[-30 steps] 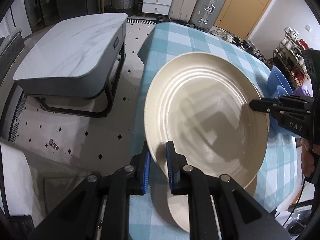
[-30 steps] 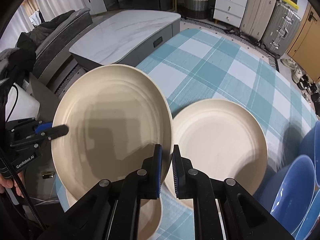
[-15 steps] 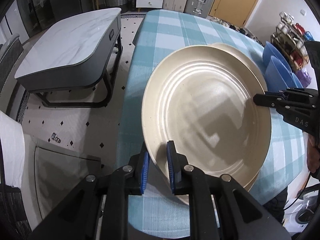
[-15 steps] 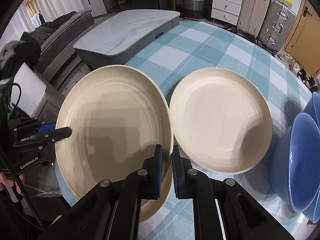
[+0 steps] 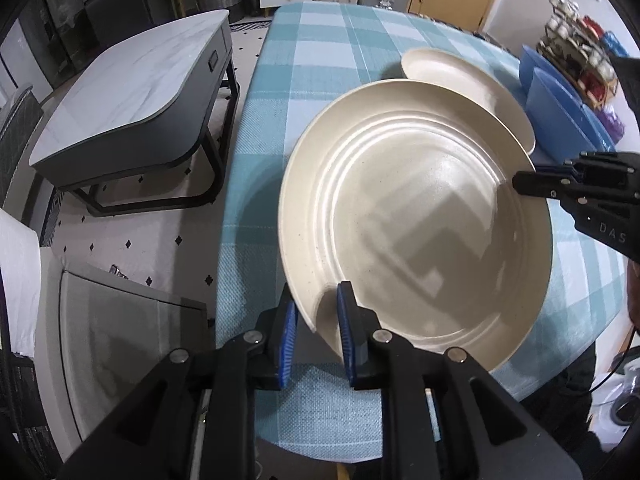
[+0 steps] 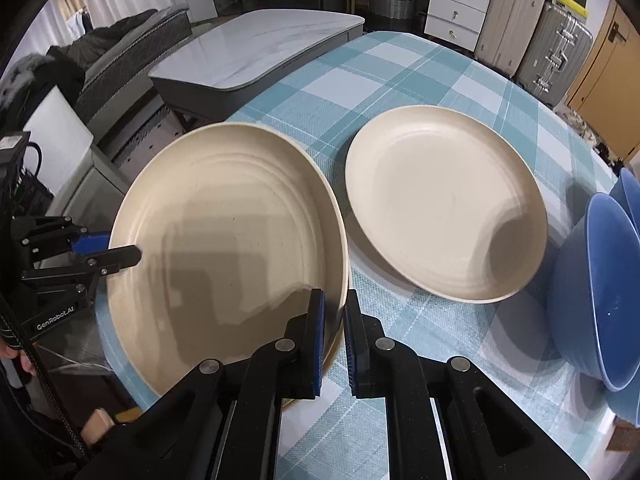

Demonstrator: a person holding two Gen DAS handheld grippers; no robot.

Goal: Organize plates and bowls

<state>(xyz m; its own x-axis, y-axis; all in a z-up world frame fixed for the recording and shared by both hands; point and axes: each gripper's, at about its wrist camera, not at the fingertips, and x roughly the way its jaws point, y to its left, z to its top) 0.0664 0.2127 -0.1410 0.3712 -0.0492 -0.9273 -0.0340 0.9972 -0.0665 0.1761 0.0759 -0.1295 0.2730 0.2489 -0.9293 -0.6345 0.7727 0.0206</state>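
Observation:
A large beige ridged plate (image 5: 420, 220) (image 6: 224, 240) lies low over the near corner of the checked table (image 5: 320, 60), held at opposite rims. My left gripper (image 5: 316, 320) is opening: the near rim stands between its blue pads without being pressed. It shows in the right wrist view as the left gripper (image 6: 124, 254). My right gripper (image 6: 334, 316) is shut on the far rim and appears as the right gripper (image 5: 524, 182). A smooth beige plate (image 6: 440, 200) (image 5: 452, 76) lies beside it. Blue bowls (image 6: 596, 280) (image 5: 560, 120) stand further right.
The table's edge (image 5: 236, 200) drops to a tiled floor just left of the large plate. A grey marble-topped coffee table (image 5: 132, 92) stands beyond it. Suitcases (image 6: 532, 36) and white drawers (image 6: 456, 4) line the back wall. A small rack (image 5: 580, 52) sits past the bowls.
Both grippers lowered the large plate toward the table's near corner, and the smooth plate now shows clear beside it. The left jaws have spread slightly off the rim.

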